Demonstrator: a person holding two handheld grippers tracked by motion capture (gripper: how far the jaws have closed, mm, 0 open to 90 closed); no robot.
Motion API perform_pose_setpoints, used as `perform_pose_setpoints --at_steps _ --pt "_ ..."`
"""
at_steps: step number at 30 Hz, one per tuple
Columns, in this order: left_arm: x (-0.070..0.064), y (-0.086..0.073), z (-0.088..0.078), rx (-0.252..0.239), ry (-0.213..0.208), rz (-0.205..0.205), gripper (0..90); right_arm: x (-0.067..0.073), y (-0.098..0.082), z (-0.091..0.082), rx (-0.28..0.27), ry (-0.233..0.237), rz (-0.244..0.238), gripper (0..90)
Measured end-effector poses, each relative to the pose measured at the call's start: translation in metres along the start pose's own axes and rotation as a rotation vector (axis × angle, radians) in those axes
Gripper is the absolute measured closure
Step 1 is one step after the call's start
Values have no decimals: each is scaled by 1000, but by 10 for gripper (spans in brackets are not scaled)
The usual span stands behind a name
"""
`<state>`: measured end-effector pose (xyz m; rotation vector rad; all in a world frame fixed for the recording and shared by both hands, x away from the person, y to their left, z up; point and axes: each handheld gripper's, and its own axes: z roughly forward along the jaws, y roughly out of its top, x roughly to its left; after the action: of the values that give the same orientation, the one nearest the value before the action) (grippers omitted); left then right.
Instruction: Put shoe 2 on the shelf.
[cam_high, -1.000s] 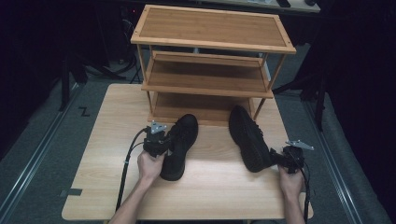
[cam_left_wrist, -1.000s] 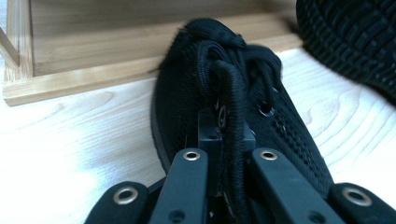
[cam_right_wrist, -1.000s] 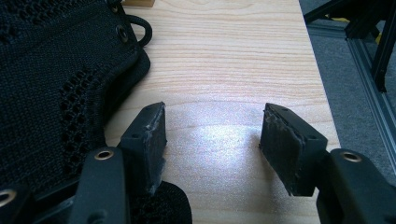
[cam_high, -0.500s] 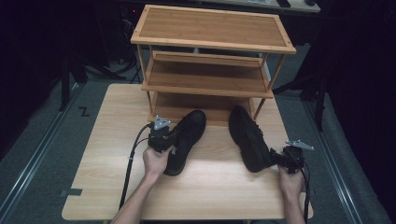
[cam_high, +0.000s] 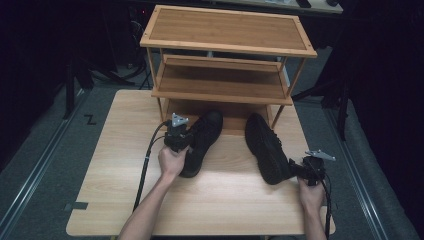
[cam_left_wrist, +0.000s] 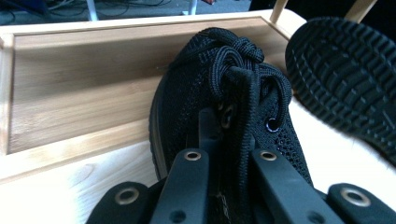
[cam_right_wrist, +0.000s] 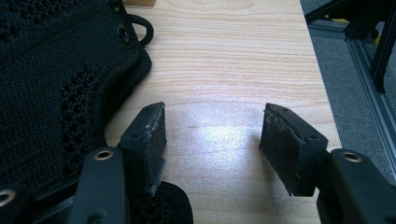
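Right hand-held gripper (cam_right_wrist: 212, 140) jaws apart over light wooden table (cam_right_wrist: 233, 56); black mesh lace-up shoe (cam_right_wrist: 56, 79) touching its left jaw.

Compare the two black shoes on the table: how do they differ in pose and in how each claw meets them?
The left shoe stands upright, laces on top, toe toward the wooden shoe rack; the right shoe lies tipped on its side, its tread showing in the left gripper view. The left claw is shut on the left shoe's tongue; the right claw stands open beside the right shoe, gripping nothing. Both are black, mesh and laced, on the wooden table.
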<state>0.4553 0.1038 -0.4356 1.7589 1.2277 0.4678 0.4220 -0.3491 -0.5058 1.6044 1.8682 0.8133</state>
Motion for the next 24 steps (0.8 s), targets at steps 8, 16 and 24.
perform_pose_setpoints --at_steps 8,16,24 --pt "4 16 11 -21 1 -32 885 0 0 0 1 1 -3 407" --pt "7 27 26 -27 40 -46 884 0 0 0 0 1 -2 406" --pt "12 33 38 -23 51 -79 884 0 0 0 0 2 -5 406"
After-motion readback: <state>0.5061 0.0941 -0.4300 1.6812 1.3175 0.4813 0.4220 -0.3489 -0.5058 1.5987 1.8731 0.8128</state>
